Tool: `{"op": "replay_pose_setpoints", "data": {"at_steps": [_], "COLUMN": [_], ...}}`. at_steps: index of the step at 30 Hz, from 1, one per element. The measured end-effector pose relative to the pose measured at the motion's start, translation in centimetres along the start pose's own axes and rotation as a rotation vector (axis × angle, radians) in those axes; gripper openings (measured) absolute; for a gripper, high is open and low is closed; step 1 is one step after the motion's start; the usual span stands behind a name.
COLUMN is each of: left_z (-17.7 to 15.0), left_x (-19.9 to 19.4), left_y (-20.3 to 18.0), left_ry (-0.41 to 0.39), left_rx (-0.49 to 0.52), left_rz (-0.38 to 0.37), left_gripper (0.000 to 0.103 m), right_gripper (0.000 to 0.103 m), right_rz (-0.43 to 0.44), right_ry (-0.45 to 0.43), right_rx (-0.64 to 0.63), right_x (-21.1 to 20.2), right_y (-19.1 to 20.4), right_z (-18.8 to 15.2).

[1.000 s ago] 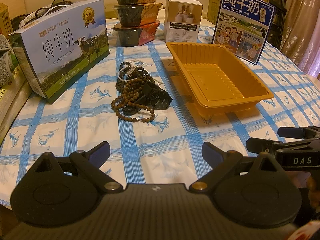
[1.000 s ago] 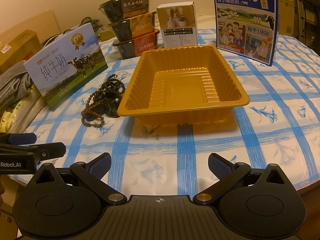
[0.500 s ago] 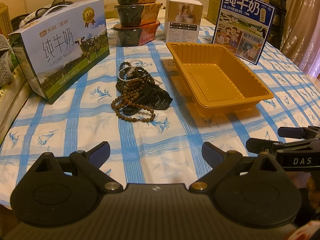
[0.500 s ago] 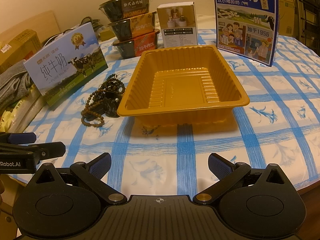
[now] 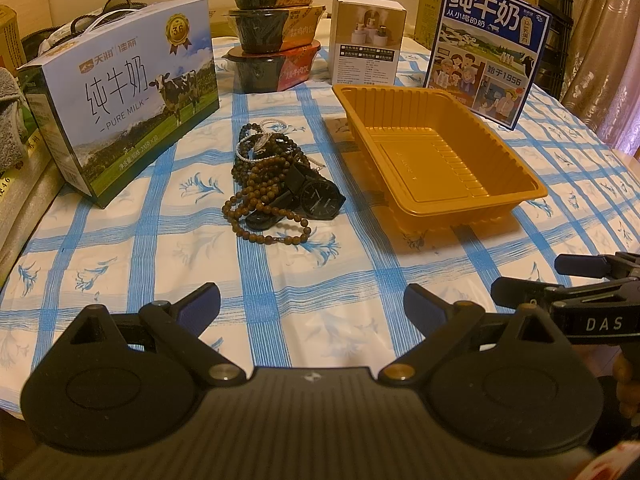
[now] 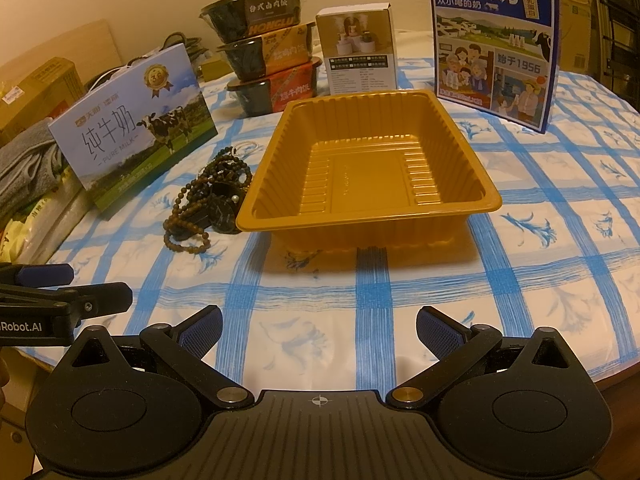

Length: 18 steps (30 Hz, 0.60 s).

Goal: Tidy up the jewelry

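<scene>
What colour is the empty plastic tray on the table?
The tray is amber-orange all over, with ribbed walls; the right wrist view shows it best.

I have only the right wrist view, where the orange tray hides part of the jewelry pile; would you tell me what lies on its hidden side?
Observer: The left wrist view shows the whole jewelry pile. A black watch lies dial up at its tray-side edge.
Operator: Thank you. Does the watch touch the tray?
Observer: No. A strip of tablecloth shows between the watch and the orange tray.
Operator: Is there anything other than brown beads and the watch?
Observer: Yes, a thin silver-coloured bracelet is draped over the dark beads at the pile's far end.
</scene>
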<state>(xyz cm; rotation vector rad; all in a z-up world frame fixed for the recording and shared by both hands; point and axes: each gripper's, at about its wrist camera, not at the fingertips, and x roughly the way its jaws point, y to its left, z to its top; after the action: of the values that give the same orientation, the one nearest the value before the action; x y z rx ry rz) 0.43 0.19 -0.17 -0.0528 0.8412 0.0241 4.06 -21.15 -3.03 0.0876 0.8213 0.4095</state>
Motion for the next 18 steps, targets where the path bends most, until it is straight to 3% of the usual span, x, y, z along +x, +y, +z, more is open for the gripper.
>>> {"op": "replay_pose_setpoints", "data": {"at_steps": [18], "left_z": [0.33], "left_x": [0.13], "left_y": [-0.05], "left_ry": [0.001], "left_rx": [0.0], "left_rz": [-0.001], "left_gripper": [0.098], "right_gripper": [0.103], "right_rz": [-0.001], "right_ry": [0.002], "right_rx": [-0.001], "right_x": [0.07], "right_y": [0.11], "right_z": [-0.02]}}
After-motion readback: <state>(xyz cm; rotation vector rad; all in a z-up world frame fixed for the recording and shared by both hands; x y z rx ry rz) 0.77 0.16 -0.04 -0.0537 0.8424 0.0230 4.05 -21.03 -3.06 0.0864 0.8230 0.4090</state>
